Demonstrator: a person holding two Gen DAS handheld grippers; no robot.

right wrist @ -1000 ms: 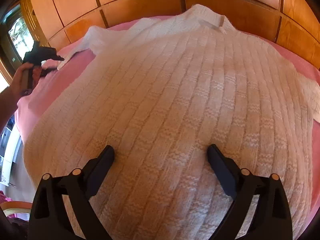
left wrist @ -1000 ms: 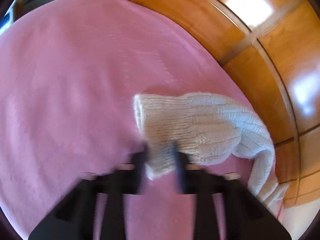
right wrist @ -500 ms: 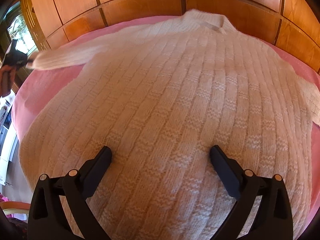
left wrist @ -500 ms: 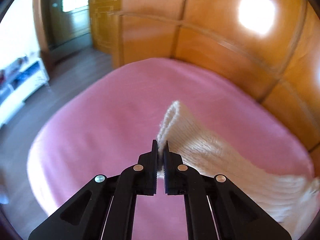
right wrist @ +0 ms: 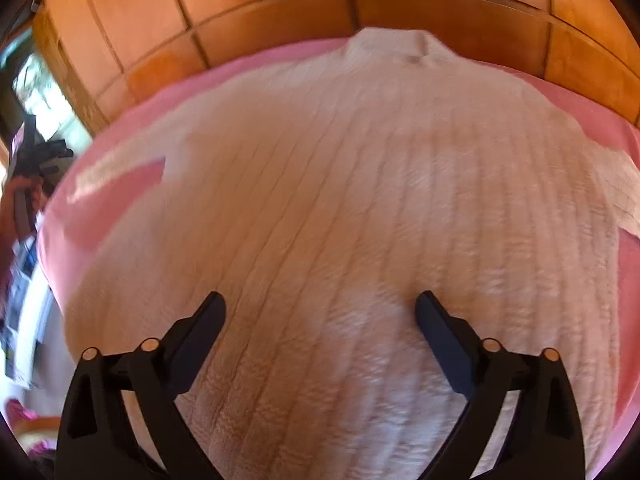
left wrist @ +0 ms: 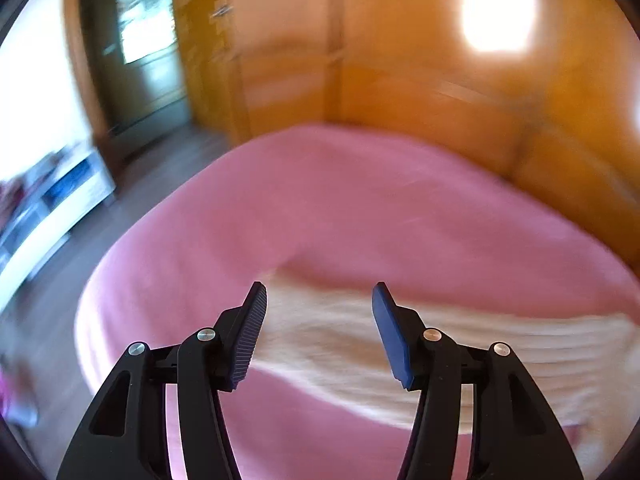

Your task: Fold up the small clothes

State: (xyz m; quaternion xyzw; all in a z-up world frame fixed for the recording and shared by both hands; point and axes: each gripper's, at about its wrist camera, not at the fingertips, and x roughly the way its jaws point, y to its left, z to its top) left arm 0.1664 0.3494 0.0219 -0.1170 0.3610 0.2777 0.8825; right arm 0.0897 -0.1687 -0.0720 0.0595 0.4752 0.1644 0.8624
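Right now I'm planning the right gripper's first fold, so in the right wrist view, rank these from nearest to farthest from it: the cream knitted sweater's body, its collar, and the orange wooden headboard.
1. Cream knitted sweater's body: directly beneath the right gripper.
2. Collar: at the sweater's far end, top centre.
3. Orange wooden headboard: behind the collar, past the pink bedcover.

Glossy orange wood panelling [left wrist: 420, 92] is backing the pink-covered bed [left wrist: 360, 208], catching a bright light patch [left wrist: 498, 16]; a dark door [left wrist: 140, 52] is standing beyond grey floor [left wrist: 160, 176].
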